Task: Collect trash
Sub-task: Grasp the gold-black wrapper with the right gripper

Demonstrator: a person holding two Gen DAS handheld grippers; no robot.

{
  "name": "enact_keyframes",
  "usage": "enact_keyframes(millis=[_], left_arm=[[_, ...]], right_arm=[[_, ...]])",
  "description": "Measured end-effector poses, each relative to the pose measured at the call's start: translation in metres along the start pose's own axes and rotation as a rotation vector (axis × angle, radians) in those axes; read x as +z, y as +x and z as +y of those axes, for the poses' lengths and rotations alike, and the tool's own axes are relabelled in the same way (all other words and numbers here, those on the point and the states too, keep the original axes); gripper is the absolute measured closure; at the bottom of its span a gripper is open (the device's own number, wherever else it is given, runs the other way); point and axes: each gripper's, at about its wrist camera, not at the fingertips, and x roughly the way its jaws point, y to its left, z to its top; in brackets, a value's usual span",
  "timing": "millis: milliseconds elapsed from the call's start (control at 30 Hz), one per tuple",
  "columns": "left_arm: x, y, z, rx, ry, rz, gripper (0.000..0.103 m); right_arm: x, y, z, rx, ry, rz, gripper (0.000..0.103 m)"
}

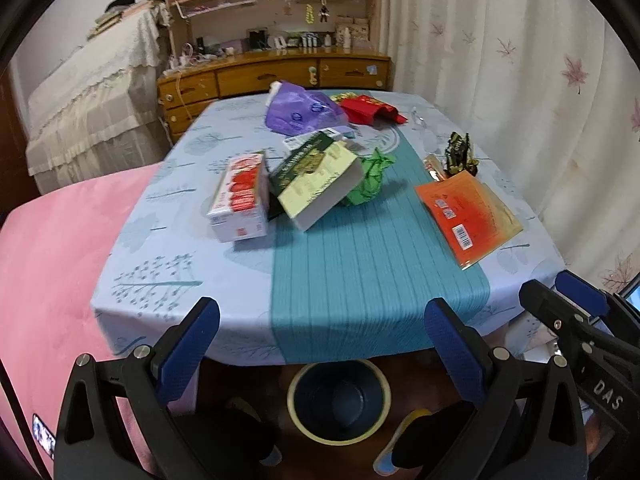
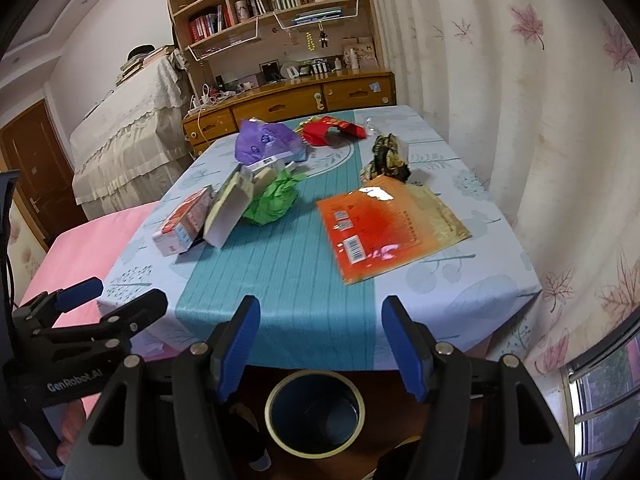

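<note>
Both claws released, left claw (image 1: 320,330) and right claw (image 2: 320,332). Surface (image 2: 288,280): two boxes, maybe three; one green wad (image 2: 272,202), one orange pouch (image 2: 384,228) at 2 o'clock. One bin (image 2: 314,412) at 6 o'clock; bookshelf (image 2: 272,4) at 12 o'clock.

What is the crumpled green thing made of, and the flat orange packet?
Green thing: probably thin paper or soft plastic film; it holds sharp crumples and looks matte. Orange packet: likely glossy plastic or foil; a bright glare patch shines on it, and it lies flat with a printed barcode.
</note>
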Motion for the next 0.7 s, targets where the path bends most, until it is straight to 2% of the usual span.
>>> enact_keyframes(millis=[167,300,367,433,467,633,667,700], left_arm=[[0.019,0.023,-0.007,-0.058,-0.012,0.051,0.002],[0.031,0.039,-0.016,-0.066,-0.001,0.031,0.002],[0.037,0.047,-0.021,-0.073,0.005,0.021,0.002],[0.044,0.055,-0.026,-0.096,0.013,0.018,0.002],[0.046,0.059,-0.029,-0.104,0.018,0.018,0.002],[0.061,0.089,-0.05,-0.071,0.069,0.027,0.002],[0.063,0.097,-0.052,-0.058,0.069,0.038,0.003],[0.065,0.105,-0.054,-0.047,0.063,0.05,0.011]], right_arm=[[0.019,0.016,-0.034,-0.025,0.03,0.013,0.039],[0.032,0.034,-0.06,-0.013,0.05,0.046,0.039],[0.038,0.048,-0.071,0.001,0.036,0.063,0.036],[0.043,0.062,-0.082,0.031,0.036,0.08,0.025],[0.046,0.072,-0.089,0.049,0.043,0.097,0.023],[0.063,0.11,-0.114,0.12,0.093,0.126,0.016],[0.067,0.116,-0.119,0.133,0.102,0.126,0.014],[0.071,0.123,-0.124,0.138,0.111,0.127,0.012]])
